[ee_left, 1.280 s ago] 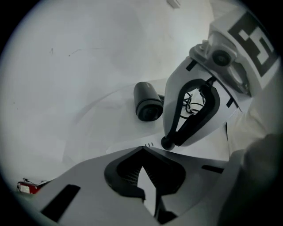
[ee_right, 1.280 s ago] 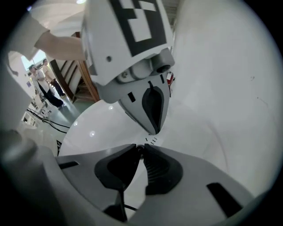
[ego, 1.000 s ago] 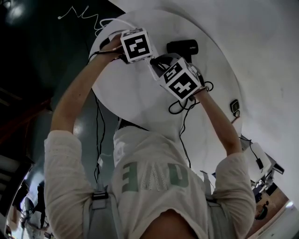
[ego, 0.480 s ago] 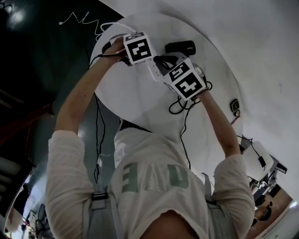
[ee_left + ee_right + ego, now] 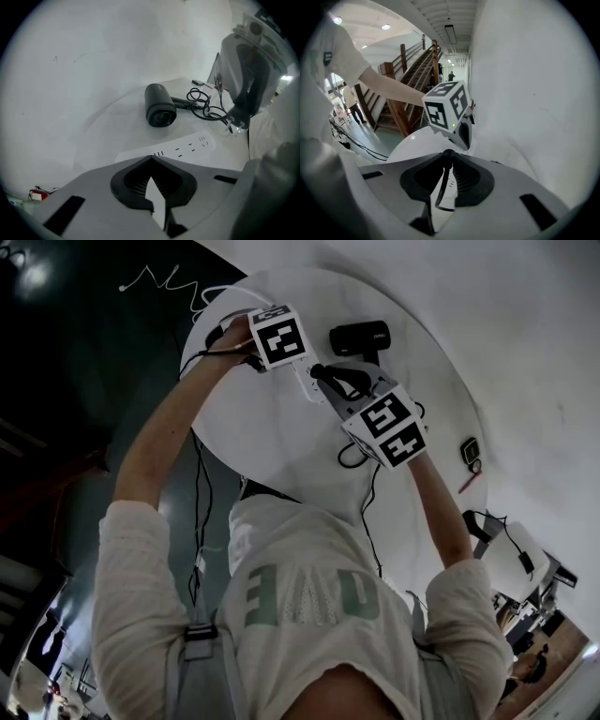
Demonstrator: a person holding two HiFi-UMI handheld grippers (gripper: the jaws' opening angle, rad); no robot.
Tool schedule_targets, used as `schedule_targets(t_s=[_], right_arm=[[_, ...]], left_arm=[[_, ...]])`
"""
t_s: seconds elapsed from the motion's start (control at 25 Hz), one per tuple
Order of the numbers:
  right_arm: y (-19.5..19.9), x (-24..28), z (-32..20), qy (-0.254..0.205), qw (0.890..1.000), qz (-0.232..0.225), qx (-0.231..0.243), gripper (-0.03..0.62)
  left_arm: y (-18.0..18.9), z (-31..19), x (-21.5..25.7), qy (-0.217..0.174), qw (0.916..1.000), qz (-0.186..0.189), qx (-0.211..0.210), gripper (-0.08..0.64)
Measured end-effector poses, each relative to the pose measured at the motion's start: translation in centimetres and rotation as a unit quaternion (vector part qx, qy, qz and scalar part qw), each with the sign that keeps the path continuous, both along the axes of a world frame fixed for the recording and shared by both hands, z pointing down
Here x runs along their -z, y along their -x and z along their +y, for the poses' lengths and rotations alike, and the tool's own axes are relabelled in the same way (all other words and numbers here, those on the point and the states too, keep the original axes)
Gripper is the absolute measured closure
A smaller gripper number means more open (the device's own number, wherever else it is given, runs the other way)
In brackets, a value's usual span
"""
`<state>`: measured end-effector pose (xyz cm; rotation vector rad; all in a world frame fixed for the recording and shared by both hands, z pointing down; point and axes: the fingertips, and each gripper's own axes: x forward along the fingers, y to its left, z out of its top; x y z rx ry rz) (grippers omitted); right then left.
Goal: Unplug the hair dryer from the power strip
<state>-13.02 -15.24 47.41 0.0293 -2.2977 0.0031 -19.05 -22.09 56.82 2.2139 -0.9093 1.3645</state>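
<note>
Looks to me like the pull itself is basically done. The right tool [image 5: 447,159] is clamped shut on the dryer's black plug [image 5: 238,123], with the cord running back between its jaws. From the left gripper view the plug seems to hang just clear of the power strip [image 5: 185,147], whose visible sockets are all empty. It's small though, so I wouldn't swear to it.

The left tool [image 5: 150,176] has its jaws closed tip to tip with nothing gripped that I can see. It sits right over the near end of the strip, I'd guess pinning it down. Good idea to hold that until the plug is well away, so the strip doesn't hop up with it.

For the rest I'd lift straight off, not sideways, and watch the cord coil [image 5: 206,108] so it doesn't drag the hair dryer [image 5: 160,107]. The dryer lies by the far edge of the worktop [image 5: 281,437], close to the wall, so there's not much room that way. The near half of the worktop is bare, which makes it the obvious place to bring the plug down.
</note>
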Motion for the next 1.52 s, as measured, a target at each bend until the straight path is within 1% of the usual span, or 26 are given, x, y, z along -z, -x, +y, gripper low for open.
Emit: schedule_targets(t_s=[0.16, 0.32, 0.36, 0.6, 0.8, 0.88, 0.96, 1.16, 1.24, 1.32, 1.48, 1.52], right_arm=[[-0.4, -0.2, 3.6, 0.011, 1.000, -0.016, 0.022, 0.526], [-0.3, -0.9, 5.9, -0.020, 0.998, -0.048, 0.027, 0.525], [-0.4, -1.4, 6.5, -0.023, 0.998, -0.050, 0.025, 0.526], [-1.1, -5.1, 8.8, 0.009, 0.999, -0.039, 0.008, 0.525], [-1.4, -7.2, 9.3, 0.055, 0.998, -0.033, -0.023, 0.525], [-1.2, -7.7, 9.2, 0.052, 0.998, -0.037, -0.030, 0.525], [-1.1, -8.2, 9.4, 0.044, 0.998, -0.032, -0.024, 0.525], [-1.3, -10.1, 10.6, 0.047, 0.999, 0.010, 0.009, 0.525], [-1.2, -10.5, 11.0, 0.051, 0.998, 0.019, 0.020, 0.523], [-1.2, -10.6, 10.9, 0.059, 0.998, 0.021, 0.020, 0.523], [-1.2, -11.1, 10.5, 0.068, 0.997, 0.021, 0.000, 0.520], [-1.3, -11.2, 10.5, 0.068, 0.997, 0.022, -0.002, 0.506]], left_arm=[[0.1, 0.0, -0.1, -0.001, 1.0000, -0.006, 0.005, 0.551], [0.0, -0.1, 0.0, -0.008, 0.9997, -0.022, 0.004, 0.551], [0.0, -0.1, 0.0, -0.011, 0.9996, -0.024, 0.004, 0.551], [0.0, -0.1, -0.1, -0.013, 0.9994, -0.030, 0.009, 0.551], [0.0, -0.2, -0.1, -0.012, 0.9991, -0.037, 0.016, 0.551], [-0.1, -0.2, -0.2, -0.011, 0.9990, -0.039, 0.017, 0.551], [-0.1, -0.2, -0.2, -0.011, 0.9989, -0.041, 0.018, 0.551], [0.0, -0.2, -0.2, -0.014, 0.9986, -0.045, 0.023, 0.551], [0.0, -0.2, -0.1, -0.016, 0.9985, -0.046, 0.025, 0.551], [0.0, -0.2, -0.1, -0.019, 0.9983, -0.050, 0.024, 0.551], [-0.1, -0.2, -0.2, -0.026, 0.9976, -0.062, 0.018, 0.551], [-0.1, -0.2, -0.2, -0.027, 0.9976, -0.061, 0.019, 0.551]])
